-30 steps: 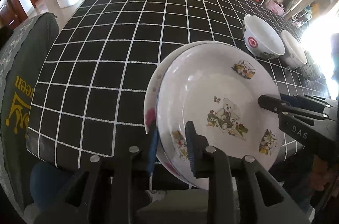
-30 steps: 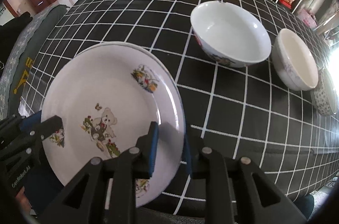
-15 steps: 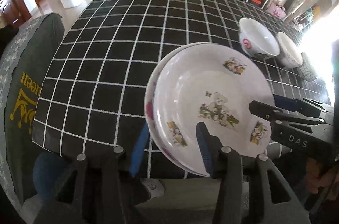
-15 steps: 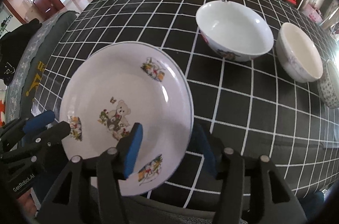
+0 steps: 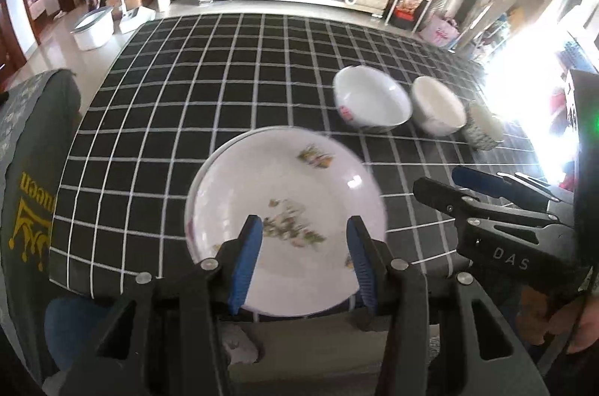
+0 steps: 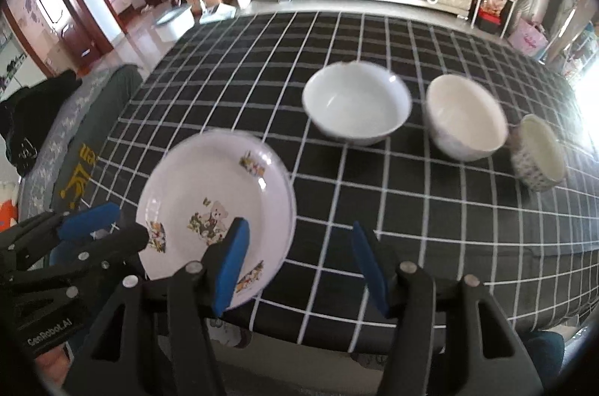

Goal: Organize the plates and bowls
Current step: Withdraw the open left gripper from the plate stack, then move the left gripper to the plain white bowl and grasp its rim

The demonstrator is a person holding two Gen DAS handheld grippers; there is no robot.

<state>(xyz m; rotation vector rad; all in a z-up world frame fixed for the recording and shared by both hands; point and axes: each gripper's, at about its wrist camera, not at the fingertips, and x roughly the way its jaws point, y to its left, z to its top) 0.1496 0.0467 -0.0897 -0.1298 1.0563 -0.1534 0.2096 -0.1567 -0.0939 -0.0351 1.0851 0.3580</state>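
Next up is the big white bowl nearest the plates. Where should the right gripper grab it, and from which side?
Take the big white bowl by its rim, probably the near edge facing the right gripper, coming down from above with one finger inside and one outside. It sits upright and open, the wall looks thin, and the near side is free. Its right side is crowded by the second bowl.

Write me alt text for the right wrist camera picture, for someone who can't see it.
A white plate with a teddy bear print lies near the front edge of a black, white-gridded tablecloth, with the open right gripper above it, holding nothing. Three empty bowls stand in a row behind: a large white bowl, a cream bowl and a small patterned bowl. The left gripper shows at lower left.
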